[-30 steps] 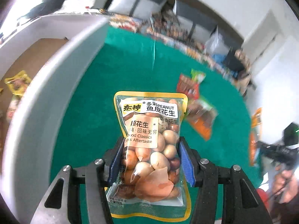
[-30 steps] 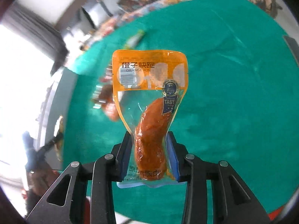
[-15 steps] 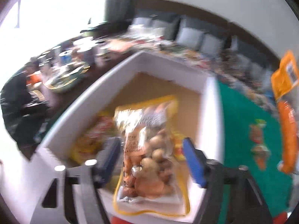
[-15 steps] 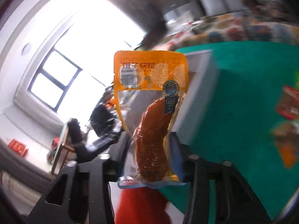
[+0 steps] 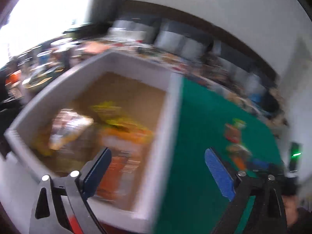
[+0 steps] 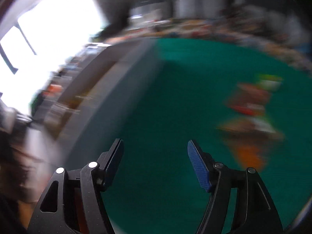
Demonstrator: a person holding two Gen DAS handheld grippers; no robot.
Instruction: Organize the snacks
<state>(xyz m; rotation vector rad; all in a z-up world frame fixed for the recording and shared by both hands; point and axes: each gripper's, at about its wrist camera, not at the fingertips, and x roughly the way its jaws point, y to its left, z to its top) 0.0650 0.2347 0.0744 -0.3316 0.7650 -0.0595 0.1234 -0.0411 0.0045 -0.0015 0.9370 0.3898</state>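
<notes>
My left gripper (image 5: 158,167) is open and empty above the right wall of a white box (image 5: 165,128) with a brown floor. Several snack packets lie blurred inside the box, among them the peanut packet (image 5: 66,128) and an orange packet (image 5: 124,152). My right gripper (image 6: 156,161) is open and empty over the green tabletop (image 6: 175,97), with the box (image 6: 117,78) to its left. Loose red, green and orange snack packets lie on the green cloth in the left wrist view (image 5: 236,138) and in the right wrist view (image 6: 251,109). Both views are motion-blurred.
The box stands at the left edge of the green cloth (image 5: 198,128). Cluttered goods (image 5: 214,66) line the table's far edge. A bright window (image 6: 48,31) is at the left. A dark device with a green light (image 5: 296,154) sits at the far right.
Both grippers have opened and let go of their packets; the peanut packet and the orange sausage packet are out of the fingers. Both views have swung right, from the box towards the green cloth.
</notes>
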